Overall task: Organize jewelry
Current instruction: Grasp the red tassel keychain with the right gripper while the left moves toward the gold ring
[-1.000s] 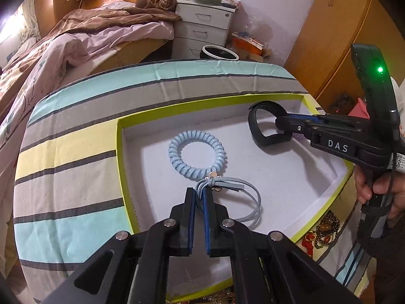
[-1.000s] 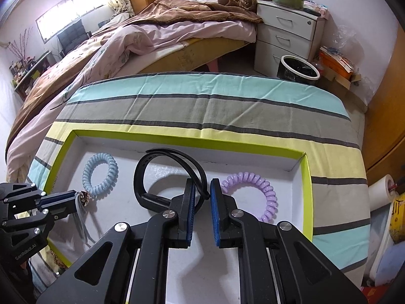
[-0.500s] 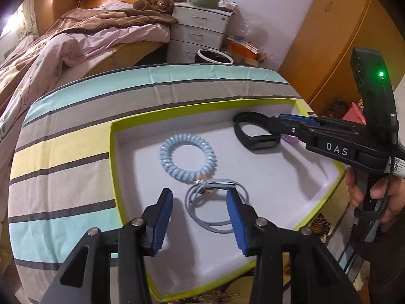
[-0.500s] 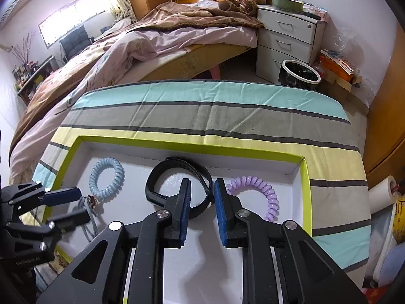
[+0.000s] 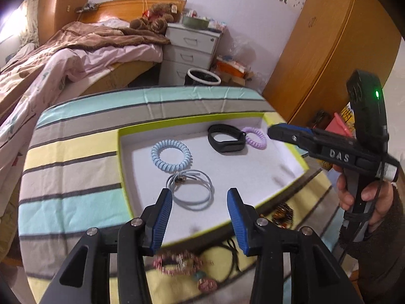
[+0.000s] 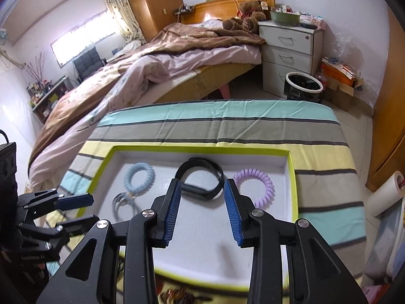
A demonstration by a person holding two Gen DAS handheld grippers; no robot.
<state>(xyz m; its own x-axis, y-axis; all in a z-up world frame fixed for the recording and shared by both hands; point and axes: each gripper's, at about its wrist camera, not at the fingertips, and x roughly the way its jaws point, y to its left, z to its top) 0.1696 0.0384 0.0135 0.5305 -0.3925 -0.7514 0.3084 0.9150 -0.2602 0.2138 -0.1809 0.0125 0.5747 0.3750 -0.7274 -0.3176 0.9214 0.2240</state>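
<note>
Currently, both my claws gape wide, holding nothing. Ahead of my left claw (image 5: 200, 217), inside the green-rimmed tray (image 5: 121, 167): grey cord bracelet (image 5: 189, 188), then blue coil bracelet (image 5: 170, 155). Ahead of my right claw (image 6: 201, 210): black wristband (image 6: 200, 182), purple coil bracelet (image 6: 255, 185) beside it, spaced for sorting. Unsorted beaded pieces (image 5: 177, 262) lie beneath my left claw on the desk.

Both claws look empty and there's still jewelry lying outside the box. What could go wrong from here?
The beaded pieces outside the tray lie close together beside a black cord, so the open left gripper might snag several at once. Reaching over the tray's raised rim, the open right gripper could nudge the black band or purple coil out of place.
</note>
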